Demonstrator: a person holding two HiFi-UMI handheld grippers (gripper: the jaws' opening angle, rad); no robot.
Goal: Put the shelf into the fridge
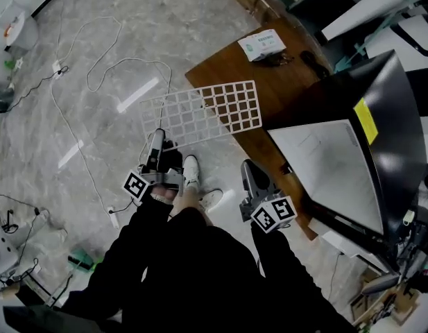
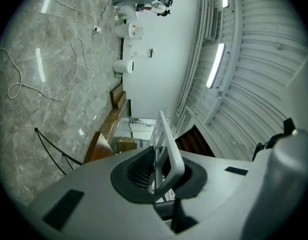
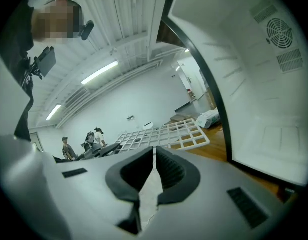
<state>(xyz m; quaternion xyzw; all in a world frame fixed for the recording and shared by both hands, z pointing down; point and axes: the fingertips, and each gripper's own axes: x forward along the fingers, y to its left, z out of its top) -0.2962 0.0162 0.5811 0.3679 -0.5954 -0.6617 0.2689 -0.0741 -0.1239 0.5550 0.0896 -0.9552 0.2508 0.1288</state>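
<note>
A white grid shelf [image 1: 203, 111] hangs level above the marble floor and the corner of a wooden table. My left gripper [image 1: 158, 146] is shut on its near edge. In the left gripper view the shelf's rim [image 2: 166, 134] stands edge-on between the dark pads [image 2: 139, 170]. The black fridge [image 1: 394, 109] stands at the right and shows a white inner face [image 1: 331, 165]. My right gripper [image 1: 247, 166] hovers between the shelf and the fridge, shut with nothing in it. In the right gripper view the shelf [image 3: 166, 133] lies ahead of the closed jaws and the fridge's white inside [image 3: 258, 79] fills the right.
A wooden table [image 1: 269, 89] carries a white packet [image 1: 262, 44] and dark items. White cables [image 1: 96, 68] trail over the floor at the left. The person's white shoes [image 1: 193, 172] stand below the shelf. Two people [image 3: 91, 139] stand far off in the right gripper view.
</note>
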